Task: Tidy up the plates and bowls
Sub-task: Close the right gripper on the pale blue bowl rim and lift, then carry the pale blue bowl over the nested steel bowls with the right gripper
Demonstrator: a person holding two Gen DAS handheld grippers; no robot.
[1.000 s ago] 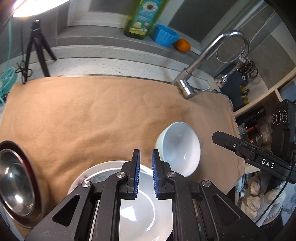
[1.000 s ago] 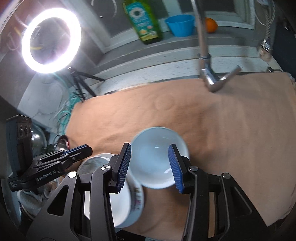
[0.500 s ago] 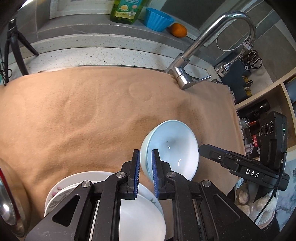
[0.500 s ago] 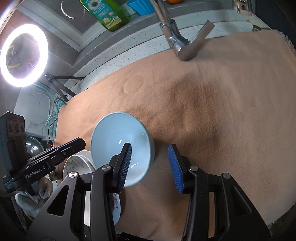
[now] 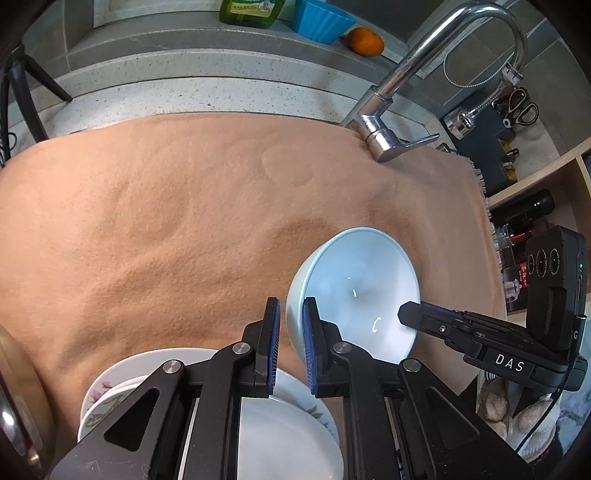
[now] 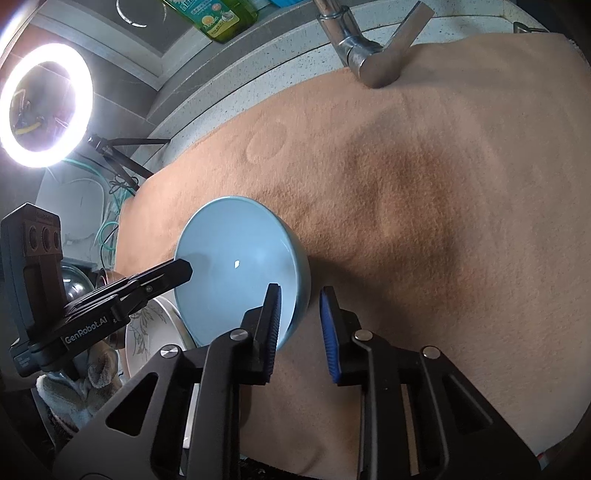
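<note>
On the tan cloth [image 5: 155, 236], the blue bowl [image 5: 354, 288] is tipping beside the plates [image 5: 288, 424] — not stacked yet. Right gripper [image 6: 299, 325] has just been closing, pinching its rim. Left gripper [image 5: 290, 347] is squeezing the other rim — narrow.

A home kitchen, rigged for filming. Speckled stone counter [image 5: 192, 92] with a chrome gooseneck faucet [image 5: 413, 88] at two o'clock, the sink area draped in a tan cloth [image 5: 166, 229]. On the ledge at twelve o'clock: green dish-soap bottle [image 5: 251, 11], blue bowl [image 5: 321, 20], an orange [image 5: 365, 40]. Scissors [image 5: 519, 107] in a holder at two o'clock. Stacked floral plates [image 5: 110, 391] at six. Lit ring light [image 6: 44, 105] on a tripod at ten o'clock.
</note>
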